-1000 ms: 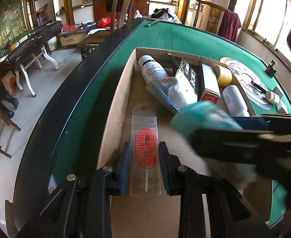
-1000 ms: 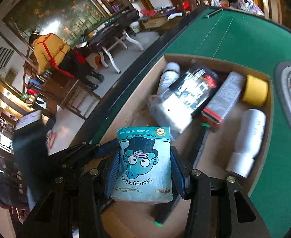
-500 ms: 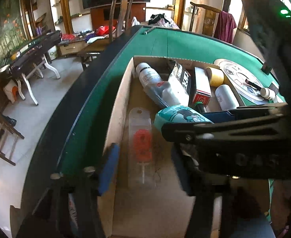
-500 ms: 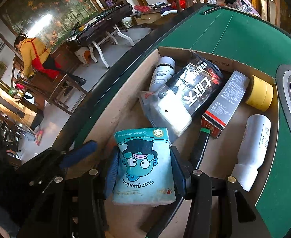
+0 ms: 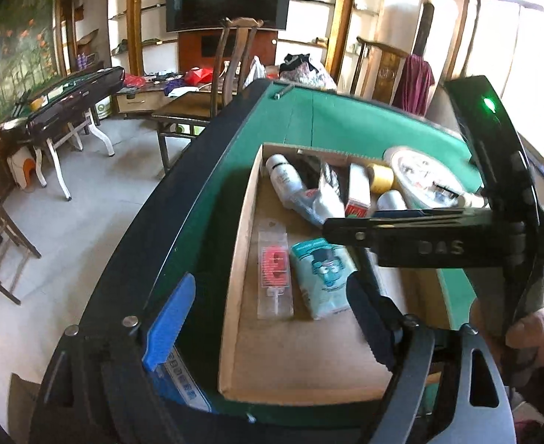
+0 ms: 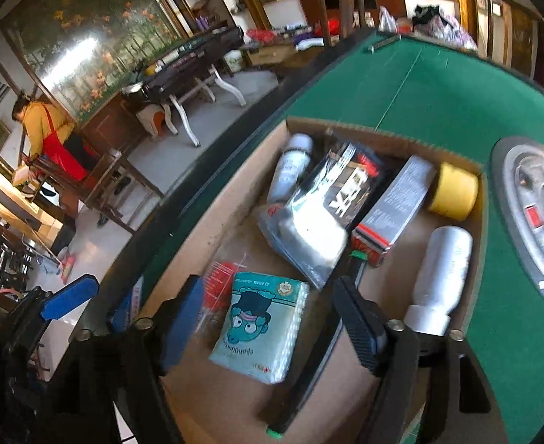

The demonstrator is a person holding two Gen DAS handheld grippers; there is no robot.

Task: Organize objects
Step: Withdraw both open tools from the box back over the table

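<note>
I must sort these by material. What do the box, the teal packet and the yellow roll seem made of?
Box: matte brown corrugated cardboard, with a fluted edge. Teal tissue packet: soft glossy plastic film that catches light. Yellow tape roll: probably paper tape, with a dull surface.

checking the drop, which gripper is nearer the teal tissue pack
Right. The right gripper straddles the tissue pack, jaws opening; the left gripper is back near the box's edge.

A teal tissue pack (image 6: 259,327) printed with a cartoon face lies in a brown cardboard box (image 6: 212,229) on a green felt table (image 6: 438,88). A yellow tape roll (image 6: 453,196) occupies the box's far corner; a white bottle (image 6: 440,277) lies along its right edge.
</note>
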